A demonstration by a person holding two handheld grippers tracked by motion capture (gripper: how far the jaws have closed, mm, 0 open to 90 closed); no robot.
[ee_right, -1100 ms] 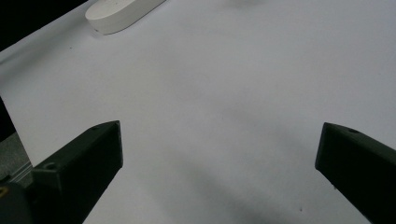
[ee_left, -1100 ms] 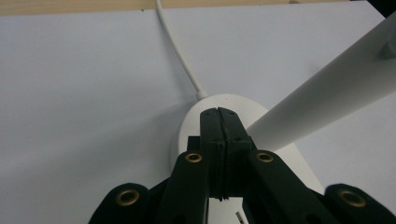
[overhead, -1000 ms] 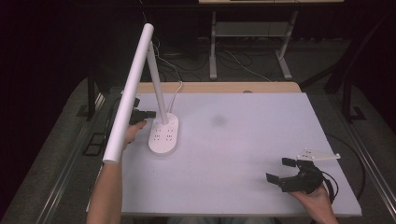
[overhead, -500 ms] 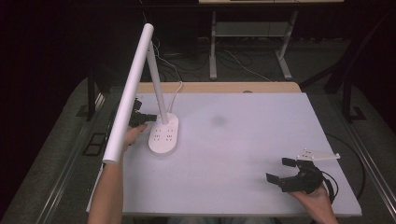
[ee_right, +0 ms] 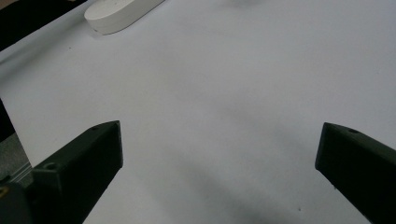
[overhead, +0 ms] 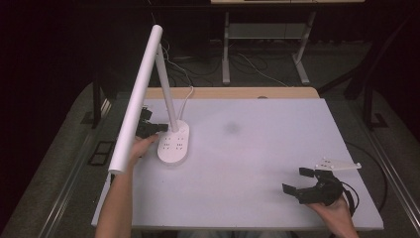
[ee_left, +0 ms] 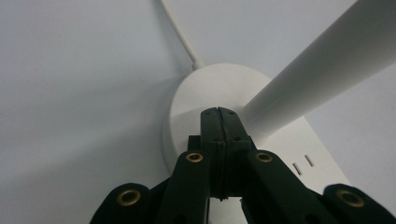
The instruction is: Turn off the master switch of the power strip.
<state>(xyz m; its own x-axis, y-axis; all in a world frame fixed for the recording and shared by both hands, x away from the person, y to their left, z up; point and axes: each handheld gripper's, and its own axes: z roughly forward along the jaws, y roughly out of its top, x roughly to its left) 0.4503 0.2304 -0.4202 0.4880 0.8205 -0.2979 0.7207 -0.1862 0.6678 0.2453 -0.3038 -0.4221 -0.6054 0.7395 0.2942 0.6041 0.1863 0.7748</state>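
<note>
My left tongs [overhead: 157,127] sit at the far left part of the white surface [overhead: 257,163], with the jaws pressed flat together and nothing between them. In the left gripper view these tongs [ee_left: 218,113] have their closed tips resting on, or just above, the top of the white lamp base [ee_left: 196,100]; I cannot tell whether they touch it. The tips point at the spot where the lamp's white stem [ee_left: 322,70] rises from the base, just to the right of them there. A thin white cord [ee_left: 180,37] leaves the far edge of the base.

From the high view, the lamp base [overhead: 174,146] is an oval lying on the left side of the surface, with small slot marks on its top. Its stem [overhead: 166,91] leans up and away, and the long white lamp bar [overhead: 138,96] slants from high at the far end down toward my left hand [overhead: 142,147].

My right tongs [overhead: 299,182] are at the near right of the surface, well apart from the lamp, held in my right hand [overhead: 332,210]. Their jaws are spread wide and hold nothing. In the right gripper view the bare surface [ee_right: 224,102] lies between the two jaws, and one end of the lamp base [ee_right: 121,13] shows at the far left.
</note>
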